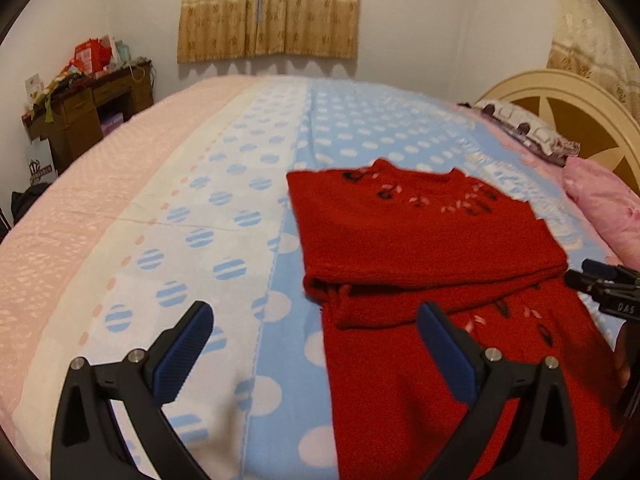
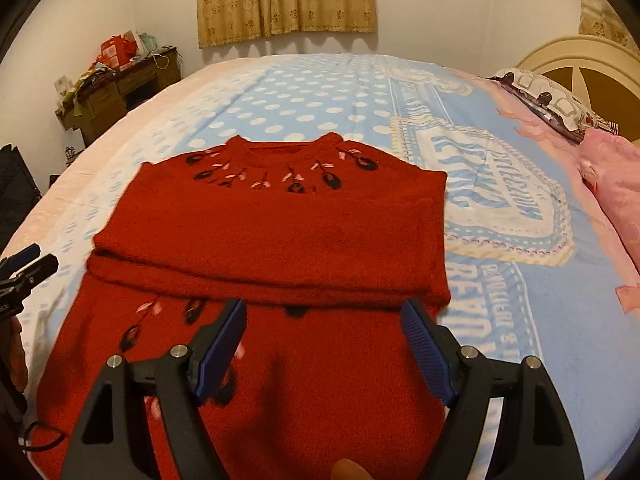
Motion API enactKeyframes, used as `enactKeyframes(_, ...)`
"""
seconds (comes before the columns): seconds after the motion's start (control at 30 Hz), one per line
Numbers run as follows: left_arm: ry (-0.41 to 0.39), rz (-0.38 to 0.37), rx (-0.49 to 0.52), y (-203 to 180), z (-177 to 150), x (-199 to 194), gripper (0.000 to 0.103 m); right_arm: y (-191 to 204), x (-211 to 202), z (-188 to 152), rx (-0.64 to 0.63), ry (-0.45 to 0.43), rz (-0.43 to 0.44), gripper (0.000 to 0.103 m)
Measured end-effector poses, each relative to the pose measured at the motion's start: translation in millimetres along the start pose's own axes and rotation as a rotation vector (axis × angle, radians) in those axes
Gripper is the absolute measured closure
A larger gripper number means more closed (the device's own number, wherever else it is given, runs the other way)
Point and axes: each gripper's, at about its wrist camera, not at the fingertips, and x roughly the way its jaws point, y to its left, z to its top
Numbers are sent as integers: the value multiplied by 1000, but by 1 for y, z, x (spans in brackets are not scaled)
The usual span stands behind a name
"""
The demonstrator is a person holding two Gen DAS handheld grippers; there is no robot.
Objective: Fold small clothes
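Note:
A small red knit sweater (image 2: 272,224) with dark and pink embroidered flowers lies flat on the bed, its sleeves folded across the chest in a thick band. In the left wrist view the same sweater (image 1: 420,236) lies to the right. My left gripper (image 1: 316,324) hovers open over the sweater's left edge and the blue dotted sheet, nothing between its fingers. My right gripper (image 2: 324,320) hangs open above the sweater's lower body, just below the folded band, holding nothing. Each gripper's tip shows at the edge of the other's view.
The bed sheet (image 1: 224,184) is pink, white and blue with dots and a printed emblem (image 2: 492,196). Pillows (image 2: 560,108) and a cream headboard (image 1: 568,108) lie to the right. A cluttered brown desk (image 1: 84,108) stands at the far left, curtains (image 2: 284,0) behind.

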Motion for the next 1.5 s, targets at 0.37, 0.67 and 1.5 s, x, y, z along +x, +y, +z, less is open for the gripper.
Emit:
enactKeyframes(0.37, -53, -33, 23, -10, -10, -46, 0, 13, -35, -24, 3, -41, 28, 23)
enactKeyframes(0.67, -72, -64, 59, -18, -33, -82, 0, 18, -64, -44, -11, -67, 28, 23)
enactKeyframes(1.5, 48, -99, 126, -27, -121, -122, 0, 28, -109, -120, -37, -30, 32, 23)
